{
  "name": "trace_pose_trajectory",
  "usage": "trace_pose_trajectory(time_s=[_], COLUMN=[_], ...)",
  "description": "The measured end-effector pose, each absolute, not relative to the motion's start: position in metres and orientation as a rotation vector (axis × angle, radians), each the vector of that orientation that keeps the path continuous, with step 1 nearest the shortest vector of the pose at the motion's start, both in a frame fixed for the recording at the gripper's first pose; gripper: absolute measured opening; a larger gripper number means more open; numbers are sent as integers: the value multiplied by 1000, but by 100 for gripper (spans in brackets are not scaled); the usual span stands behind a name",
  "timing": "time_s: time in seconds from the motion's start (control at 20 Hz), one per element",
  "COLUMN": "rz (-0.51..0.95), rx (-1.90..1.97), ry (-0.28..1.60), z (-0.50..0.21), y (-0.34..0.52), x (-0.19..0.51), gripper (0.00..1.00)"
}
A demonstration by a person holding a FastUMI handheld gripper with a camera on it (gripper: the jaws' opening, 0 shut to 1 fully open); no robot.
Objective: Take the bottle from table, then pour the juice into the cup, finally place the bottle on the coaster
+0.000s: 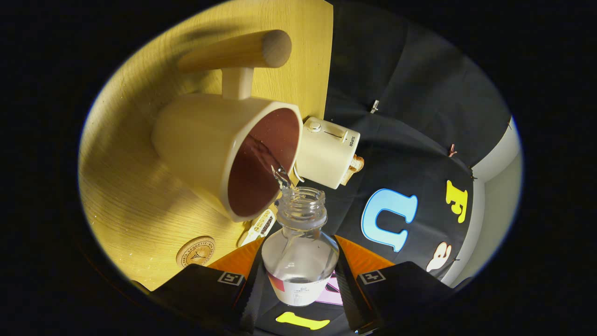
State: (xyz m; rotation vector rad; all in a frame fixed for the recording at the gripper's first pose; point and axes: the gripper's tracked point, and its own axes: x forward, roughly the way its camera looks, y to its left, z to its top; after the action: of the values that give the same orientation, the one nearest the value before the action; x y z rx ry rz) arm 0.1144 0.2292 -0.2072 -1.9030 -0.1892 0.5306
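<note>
My gripper (298,280) is shut on a clear glass bottle (301,252), one finger pressing each side of its body. The bottle is tipped over, its open mouth (303,198) right at the rim of a cream cup (224,149) with a dark red inside. A thin clear stream (273,165) runs from the mouth into the cup. The cup has a long wooden handle (242,51) and stands on the wooden table (126,186). A round cork coaster (197,251) lies on the table near my left finger, beside the cup.
A cream toaster (329,151) with bread in its slot stands just behind the cup. A small flat packet (261,226) lies on the table between the cup and the bottle. The booth's dark cloth wall (410,130) rises past the table edge.
</note>
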Motion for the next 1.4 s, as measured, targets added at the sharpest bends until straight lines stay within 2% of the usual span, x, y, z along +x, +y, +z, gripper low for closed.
trace_pose_trajectory(time_s=[1.4], rz=[567], rx=[-2086], ry=[-358], z=[-174], y=[242], x=[117], gripper=[74])
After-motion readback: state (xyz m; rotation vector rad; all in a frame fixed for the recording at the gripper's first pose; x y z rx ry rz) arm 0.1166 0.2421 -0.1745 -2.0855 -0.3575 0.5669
